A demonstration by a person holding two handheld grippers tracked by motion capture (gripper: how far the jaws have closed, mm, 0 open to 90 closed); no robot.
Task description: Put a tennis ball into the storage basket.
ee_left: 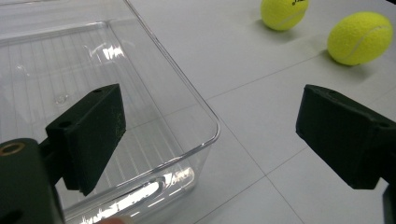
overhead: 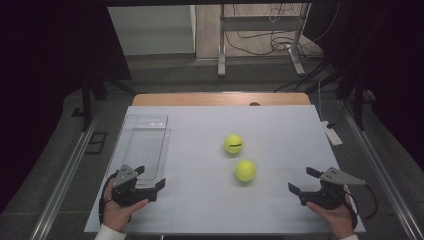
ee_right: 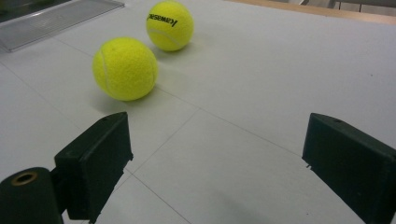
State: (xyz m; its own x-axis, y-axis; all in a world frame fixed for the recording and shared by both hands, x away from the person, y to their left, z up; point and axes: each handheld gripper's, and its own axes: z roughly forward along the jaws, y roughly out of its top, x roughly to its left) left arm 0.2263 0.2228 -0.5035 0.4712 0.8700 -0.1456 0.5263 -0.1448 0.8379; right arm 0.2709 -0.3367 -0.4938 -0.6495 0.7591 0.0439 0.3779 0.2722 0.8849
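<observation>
Both tennis balls (overhead: 233, 144) (overhead: 245, 170) sit mid-table, near each other. Your left gripper (overhead: 148, 181) and right gripper (overhead: 302, 182) gape wide, empty. Balls light, fuzzy, springy, roll-prone: pinch across widest middle.

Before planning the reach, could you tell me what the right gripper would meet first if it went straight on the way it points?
Probably nothing: the right gripper aims over bare table, passing right of the nearer ball, though depth is hard to judge.
</observation>
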